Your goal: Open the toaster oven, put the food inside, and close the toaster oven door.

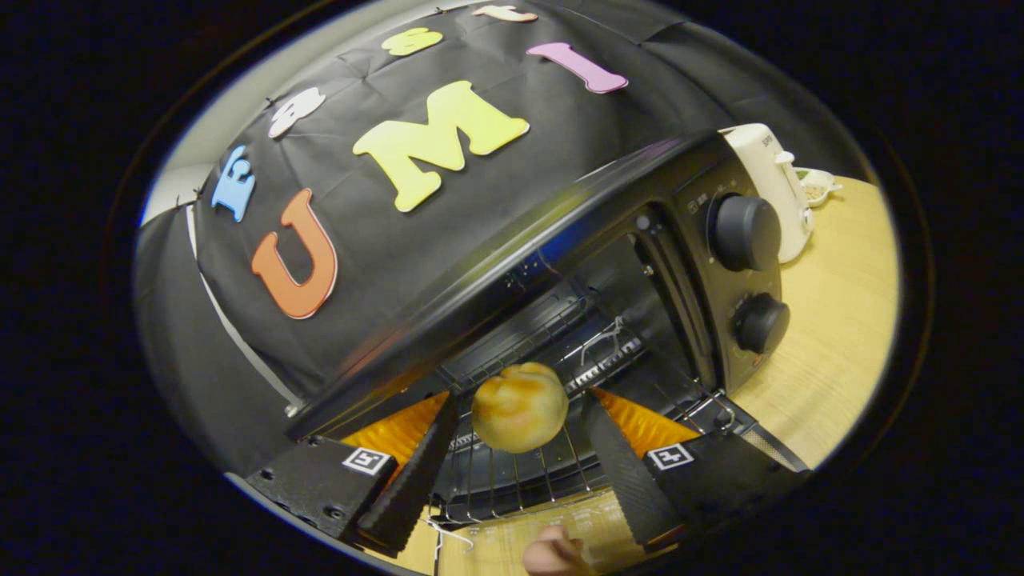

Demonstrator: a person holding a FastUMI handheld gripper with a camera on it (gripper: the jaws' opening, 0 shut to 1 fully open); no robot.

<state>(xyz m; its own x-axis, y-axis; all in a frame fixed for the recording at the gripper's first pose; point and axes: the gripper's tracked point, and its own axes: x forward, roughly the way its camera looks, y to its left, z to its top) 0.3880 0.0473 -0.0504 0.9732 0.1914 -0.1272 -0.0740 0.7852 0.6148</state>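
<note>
Inside open toaster oven (560,264), bun (519,406) sits on wire rack (512,472), between gripper (520,480) fingers. Fingers spread wide, clear of bun, holding nothing. Advice: retreat straight, avoid rack, then lift door shut.

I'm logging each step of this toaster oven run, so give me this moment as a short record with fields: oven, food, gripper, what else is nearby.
oven: toaster oven, door down and open, wire rack visible, two knobs on its panel
food: round bun on the rack, at the oven mouth
gripper: gripper open, fingers apart on either side of the bun, not pressing on it
hand: fingertip just below the door
nearby: white kettle beyond the oven on the wooden table
step left: close the door
</note>
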